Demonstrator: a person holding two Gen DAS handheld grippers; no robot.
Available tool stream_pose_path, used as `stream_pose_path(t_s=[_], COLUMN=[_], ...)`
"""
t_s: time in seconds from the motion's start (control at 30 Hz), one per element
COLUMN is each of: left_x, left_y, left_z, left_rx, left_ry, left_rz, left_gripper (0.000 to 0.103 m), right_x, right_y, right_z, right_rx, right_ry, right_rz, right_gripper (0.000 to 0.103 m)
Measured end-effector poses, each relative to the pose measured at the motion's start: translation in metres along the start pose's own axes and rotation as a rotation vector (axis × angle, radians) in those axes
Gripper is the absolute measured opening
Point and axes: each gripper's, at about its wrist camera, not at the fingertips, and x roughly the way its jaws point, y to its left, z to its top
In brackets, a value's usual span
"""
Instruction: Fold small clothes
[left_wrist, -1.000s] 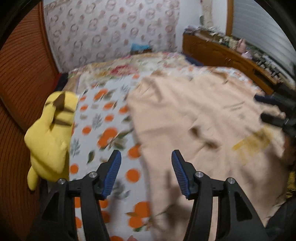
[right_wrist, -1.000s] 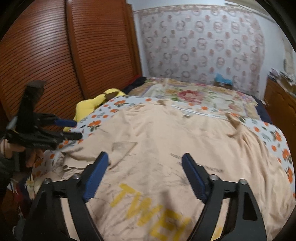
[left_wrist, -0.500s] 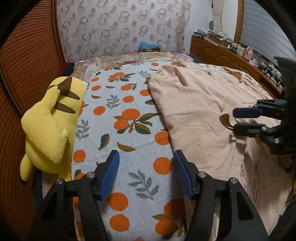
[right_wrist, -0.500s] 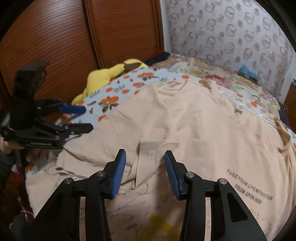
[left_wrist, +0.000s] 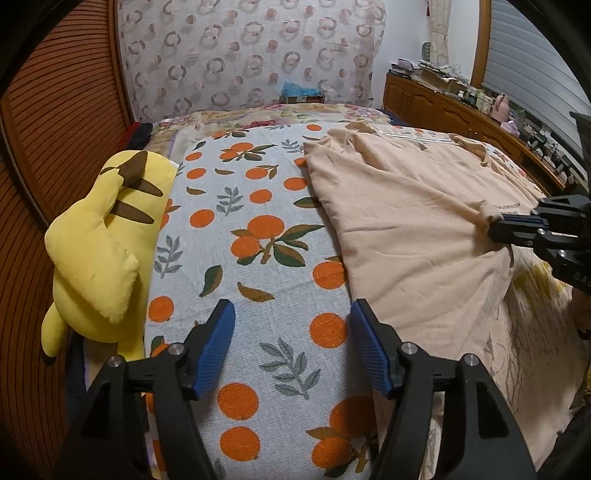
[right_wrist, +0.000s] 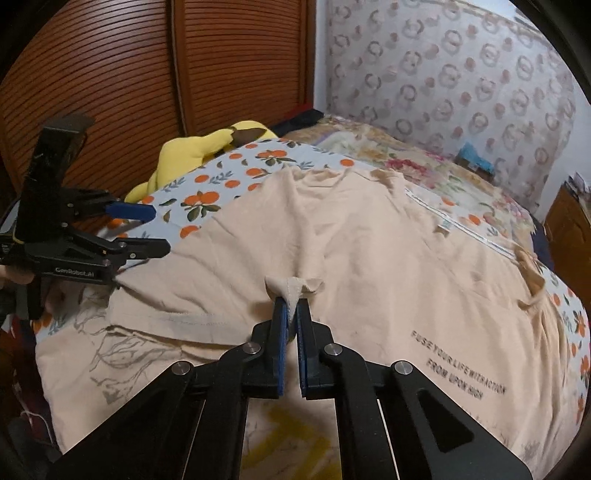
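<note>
1. On the bed (left_wrist: 258, 206), over its orange-print sheet: beige T-shirt (right_wrist: 369, 240), spread flat.
2. At the shirt's middle: right gripper (right_wrist: 291, 314), fingers pressed together, pinching a raised tuft of fabric.
3. Beside the shirt's edge, above the sheet: left gripper (left_wrist: 291, 343), fingers spread, holding nothing.
4. Beyond the sheet from the shirt: yellow plush toy (left_wrist: 103, 236).

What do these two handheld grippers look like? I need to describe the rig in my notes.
Both the left gripper and the right gripper have matte black scissor-style linkages with silver pivot screws and ribbed blue jaw pads. The left one carries white "GenRobot.AI" lettering on its side. No cables or sleeves show.
</note>
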Motion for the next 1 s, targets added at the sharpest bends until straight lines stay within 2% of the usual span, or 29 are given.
stream_pose_path(t_s=[0.23, 0.37, 0.43, 0.53, 0.6, 0.67, 0.73, 0.77, 0.93, 1.0], left_x=[-0.009, -0.038, -0.053, -0.075, -0.082, -0.085, -0.083, -0.081, -0.060, -0.053], left_y=[-0.002, -0.012, -0.020, -0.035, -0.044, -0.055, -0.065, -0.070, -0.084, -0.084], left_z=[-0.003, -0.015, -0.019, -0.026, -0.029, -0.032, -0.036, -0.038, -0.045, -0.047], left_rx=[-0.008, -0.006, 0.001, 0.003, 0.001, 0.006, 0.012, 0.015, 0.028, 0.017], left_ry=[-0.003, -0.066, -0.094, -0.137, -0.150, -0.150, -0.137, -0.129, -0.062, -0.048], left_rz=[0.017, -0.015, -0.034, -0.063, -0.088, -0.112, -0.142, -0.147, -0.146, -0.143], left_gripper=[0.066, 0.066, 0.066, 0.065, 0.061, 0.049, 0.045, 0.039, 0.029, 0.029], right_x=[0.009, -0.003, -0.012, -0.021, -0.029, -0.037, -0.045, -0.046, -0.054, -0.054], right_y=[-0.006, -0.017, -0.025, -0.032, -0.036, -0.038, -0.039, -0.039, -0.039, -0.039], right_z=[-0.005, -0.003, -0.002, -0.002, -0.004, -0.009, -0.018, -0.022, -0.047, -0.054], right_rx=[0.050, 0.111, 0.142, 0.153, 0.155, 0.149, 0.144, 0.143, 0.120, 0.118], right_ry=[0.012, -0.033, -0.048, -0.064, -0.069, -0.077, -0.071, -0.066, -0.032, -0.018], right_rz=[-0.005, -0.063, -0.107, -0.108, -0.106, -0.101, -0.088, -0.082, -0.070, -0.067], right_gripper=[0.003, 0.005, 0.028, 0.034, 0.036, 0.036, 0.036, 0.037, 0.037, 0.037])
